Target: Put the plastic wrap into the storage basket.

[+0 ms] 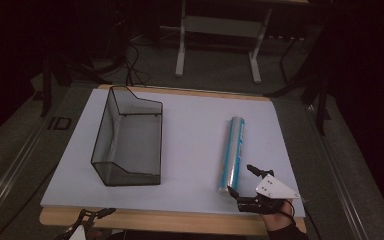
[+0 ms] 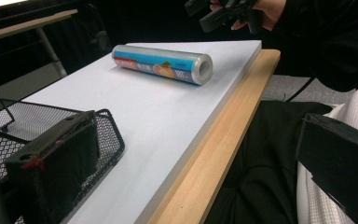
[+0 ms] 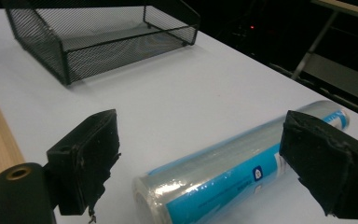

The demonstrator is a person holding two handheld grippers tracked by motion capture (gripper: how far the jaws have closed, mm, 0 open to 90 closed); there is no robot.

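Observation:
A roll of clear wrap with a blue label (image 1: 232,152) lies lengthwise on the white board (image 1: 195,115), right of the middle. My right gripper (image 1: 240,179) hovers at the roll's near end, open, with one jaw on each side of it and not touching. In the right gripper view the roll (image 3: 223,168) lies between the spread jaws of the right gripper (image 3: 205,163). A black wire-mesh tray (image 1: 127,137) stands on the left half of the board with nothing in it. My left gripper (image 1: 92,217) hangs open below the table's front edge, left of the person's lap; its view shows the roll (image 2: 163,63).
The board rests on a wooden table whose front strip (image 1: 180,220) shows near the person. Behind the table stands a white-legged frame (image 1: 217,35), with cables on the grey floor (image 1: 135,65). Dark stands flank both sides. Bare board lies between tray and roll.

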